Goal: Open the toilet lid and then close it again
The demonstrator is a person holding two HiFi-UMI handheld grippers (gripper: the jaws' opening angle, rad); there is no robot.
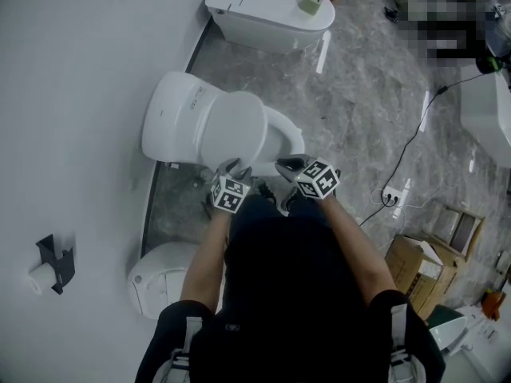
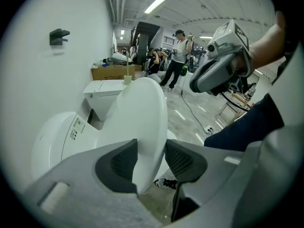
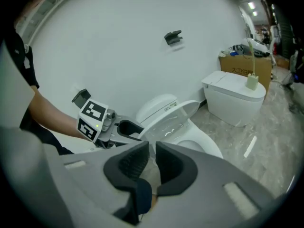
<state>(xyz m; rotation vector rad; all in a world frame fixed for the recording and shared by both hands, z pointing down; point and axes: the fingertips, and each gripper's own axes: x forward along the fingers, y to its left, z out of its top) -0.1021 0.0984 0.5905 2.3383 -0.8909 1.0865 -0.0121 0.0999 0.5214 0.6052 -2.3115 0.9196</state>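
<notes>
Toilet lid [image 1: 231,130] stands partly raised, tilted over the bowl [image 1: 286,140] of a white toilet set against the wall [image 1: 80,94]. The left gripper [image 1: 236,168] straddles the lid's front edge. Its jaws are spread, with one pad on each face of the lid, close to it but not clearly pressing. The right gripper [image 1: 291,166] hangs just beside it, above the bowl, its jaws parted by a narrow slit with nothing in it. A second toilet [image 1: 271,14] stands farther along the wall on the grey marble floor [image 1: 359,110], and a black paper holder [image 1: 54,266] is fixed to the wall.
</notes>
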